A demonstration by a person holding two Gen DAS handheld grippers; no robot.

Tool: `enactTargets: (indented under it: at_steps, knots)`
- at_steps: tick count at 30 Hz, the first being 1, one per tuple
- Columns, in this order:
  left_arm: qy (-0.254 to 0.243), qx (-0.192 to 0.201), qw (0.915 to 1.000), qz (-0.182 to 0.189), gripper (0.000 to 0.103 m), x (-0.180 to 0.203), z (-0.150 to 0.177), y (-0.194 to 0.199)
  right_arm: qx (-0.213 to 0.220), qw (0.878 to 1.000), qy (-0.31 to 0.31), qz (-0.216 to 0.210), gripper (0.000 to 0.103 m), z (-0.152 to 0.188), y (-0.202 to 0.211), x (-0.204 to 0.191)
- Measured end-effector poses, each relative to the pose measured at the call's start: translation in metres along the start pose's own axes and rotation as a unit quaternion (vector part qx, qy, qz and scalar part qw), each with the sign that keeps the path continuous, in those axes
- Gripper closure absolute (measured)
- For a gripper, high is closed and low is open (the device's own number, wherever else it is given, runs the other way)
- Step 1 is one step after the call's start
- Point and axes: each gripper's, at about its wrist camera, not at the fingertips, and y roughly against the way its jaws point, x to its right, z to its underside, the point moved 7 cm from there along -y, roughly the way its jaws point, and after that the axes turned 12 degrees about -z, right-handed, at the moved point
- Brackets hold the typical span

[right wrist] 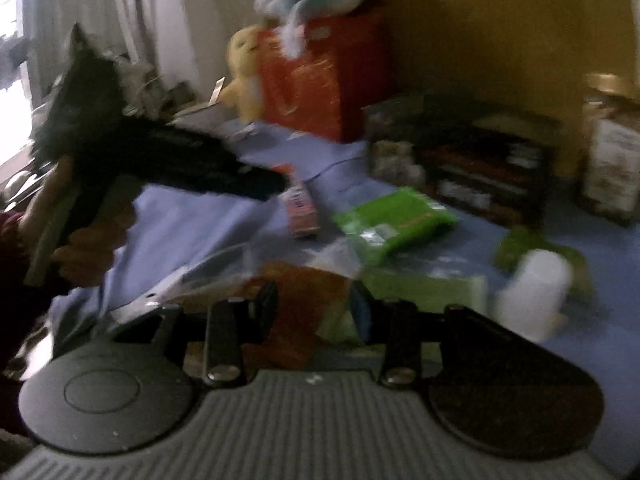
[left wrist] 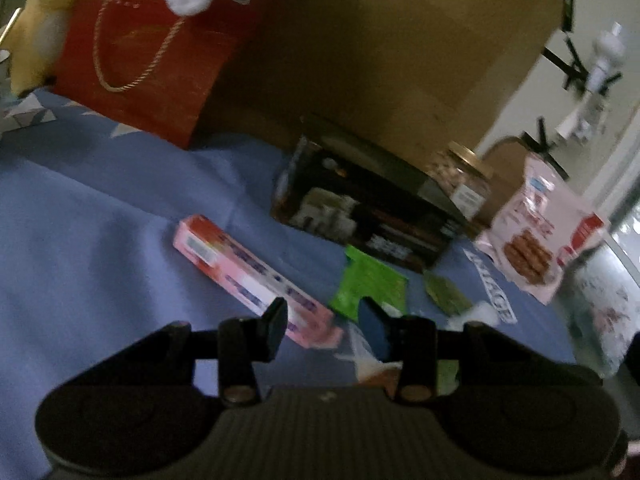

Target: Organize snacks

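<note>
Blue cloth [left wrist: 100,208] w/ snacks scattered: pink box [left wrist: 248,276], green packet [left wrist: 368,284], jar [left wrist: 464,184]. Nothing sorted yet, seemingly. Left gripper [left wrist: 323,330] & right gripper [right wrist: 313,312] both spread apart, empty.

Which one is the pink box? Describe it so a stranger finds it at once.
Start at the big cardboard box at the back. In front sits a dark box; left of it, flat on the blue cloth, lies the long pink box. Its neighbours are green packets.

R gripper [right wrist: 312,308] hangs open, nothing btwn fingers [right wrist: 266,306], over an orange packet [right wrist: 298,300] at the near edge of the blue-clothed table [right wrist: 192,220]. Green packet [right wrist: 394,216] mid-table; dark box [right wrist: 472,168] & jar [right wrist: 610,144] toward far right corner. View blurred.
</note>
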Motion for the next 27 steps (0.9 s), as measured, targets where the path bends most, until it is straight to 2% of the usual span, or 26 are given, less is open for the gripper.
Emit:
enactTargets:
  at_steps: [3,5,7,11,14,17,21,24,27]
  knots:
    - [-0.005,-0.002,0.9999,0.013,0.059,0.007,0.009,0.007,0.016,0.999,-0.031,0.023,0.060,0.007,0.020,0.013]
    - [-0.007,-0.003,0.9998,0.018,0.059,0.012,0.013,0.009,0.013,0.999,-0.037,0.035,0.060,0.014,0.027,0.019]
    - [-0.014,0.000,0.9997,0.020,0.059,0.019,0.010,0.008,0.006,0.998,-0.042,0.046,0.060,0.016,0.025,0.025]
    - [-0.053,0.004,0.9985,0.011,0.058,0.043,-0.007,-0.008,0.024,0.998,-0.048,0.046,0.060,0.004,0.022,0.031]
    - [-0.084,0.001,0.9964,-0.009,0.055,0.054,-0.018,-0.026,0.026,0.998,-0.040,0.050,0.060,-0.013,0.006,0.033]
    - [-0.098,-0.009,0.9948,-0.027,0.045,0.056,-0.027,-0.047,0.005,0.998,-0.033,0.052,0.049,-0.024,-0.022,0.041]
    - [-0.107,-0.041,0.9930,-0.028,0.044,0.057,-0.029,-0.073,-0.033,0.997,-0.042,0.063,0.042,-0.022,-0.055,0.055]
    - [-0.130,-0.071,0.9887,-0.018,0.047,0.065,-0.017,-0.091,-0.023,0.997,-0.036,0.060,0.042,-0.025,-0.066,0.059]
    - [-0.135,-0.069,0.9883,-0.016,0.053,0.069,-0.013,-0.087,-0.019,0.998,-0.014,0.066,0.044,-0.025,-0.071,0.054]
